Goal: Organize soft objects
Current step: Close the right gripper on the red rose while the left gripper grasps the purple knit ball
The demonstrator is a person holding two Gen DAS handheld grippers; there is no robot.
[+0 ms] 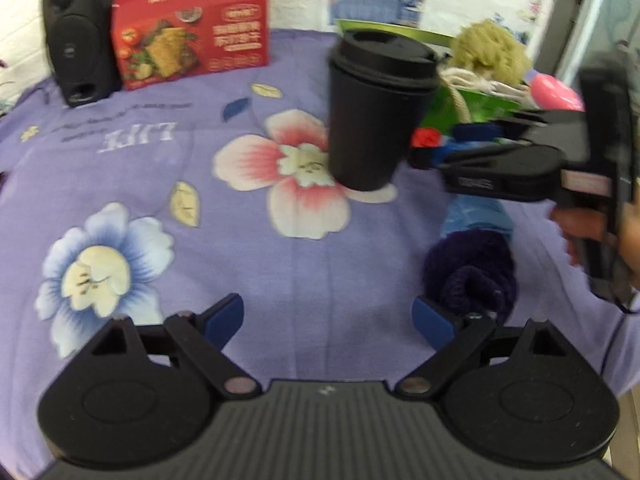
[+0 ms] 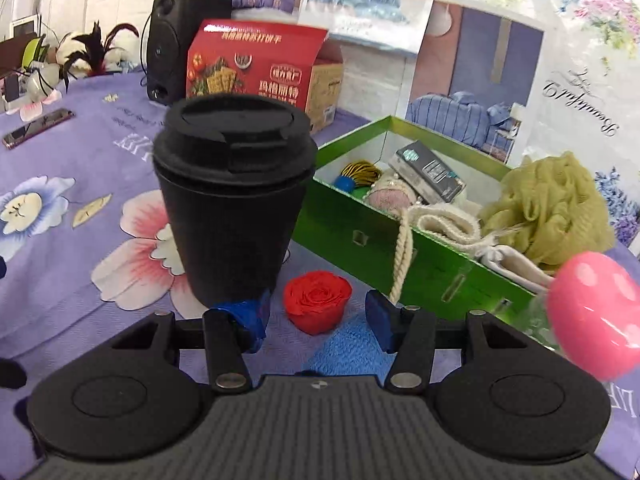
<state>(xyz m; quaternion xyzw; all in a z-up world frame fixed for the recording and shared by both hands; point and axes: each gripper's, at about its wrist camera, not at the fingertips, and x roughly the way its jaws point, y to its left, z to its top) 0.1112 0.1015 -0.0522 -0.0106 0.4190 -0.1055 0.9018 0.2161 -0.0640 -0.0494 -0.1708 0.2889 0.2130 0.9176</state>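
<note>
Purple floral bedding (image 1: 160,168) covers the whole work surface, with bedding posters behind it. Landmark: one black lidded cup (image 2: 232,200) standing upright on a pink printed flower.

Hard to read: the left wrist view is motion-blurred, so the soft heap to the right of the cup shows there only as a dark purple knitted bundle (image 1: 472,276) with a light blue cloth (image 1: 476,216) under it; what exactly the bundle is cannot be told. One pink rounded object (image 2: 596,316) is cut off at the right wrist view's edge. Inside the green box (image 2: 400,248), right of and behind the cup, things overlap: one olive mesh pouf (image 2: 548,208), one cream cloth with a rope cord (image 2: 440,224), one dark packet (image 2: 428,172), one yellow-and-black striped ball partly hidden by the wall.

Behind the cup stand one red carton (image 2: 256,68) and one black speaker (image 2: 172,48).

One red fabric rose (image 2: 318,300) lies just right of the cup's base, touching the blue cloth.

The right gripper (image 2: 316,316) tilts downward, its tongs apart on either side of the rose without pressing it; a hand (image 1: 600,232) grips its handle. The left gripper (image 1: 328,320) slants down at bare bedding in front of the cup, tongs wide apart, the right fingertip just beside the purple bundle.
</note>
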